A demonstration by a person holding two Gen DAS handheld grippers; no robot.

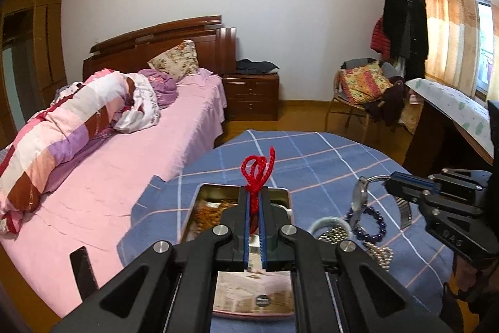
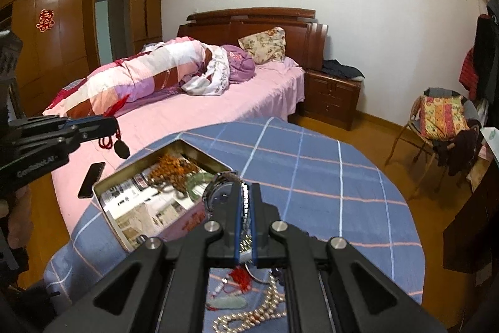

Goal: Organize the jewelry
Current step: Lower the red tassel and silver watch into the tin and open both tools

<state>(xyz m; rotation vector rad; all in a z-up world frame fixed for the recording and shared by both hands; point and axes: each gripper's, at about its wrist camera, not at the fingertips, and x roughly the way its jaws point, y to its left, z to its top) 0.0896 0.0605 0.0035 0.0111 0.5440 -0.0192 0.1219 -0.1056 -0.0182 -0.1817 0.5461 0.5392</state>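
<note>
My left hand-held gripper (image 1: 255,202) is squeezed tight on a red cord (image 1: 257,169), up over the open tin box (image 2: 162,192). A dark charm (image 2: 121,149) hangs from the cord. My right hand-held gripper (image 2: 246,202) is pinched on a watch (image 2: 220,191) by its band, beside the box. Pearl beads (image 2: 249,314) and a jade pendant (image 2: 226,303) lie on the desk (image 2: 327,177) with the blue cloth.
</note>
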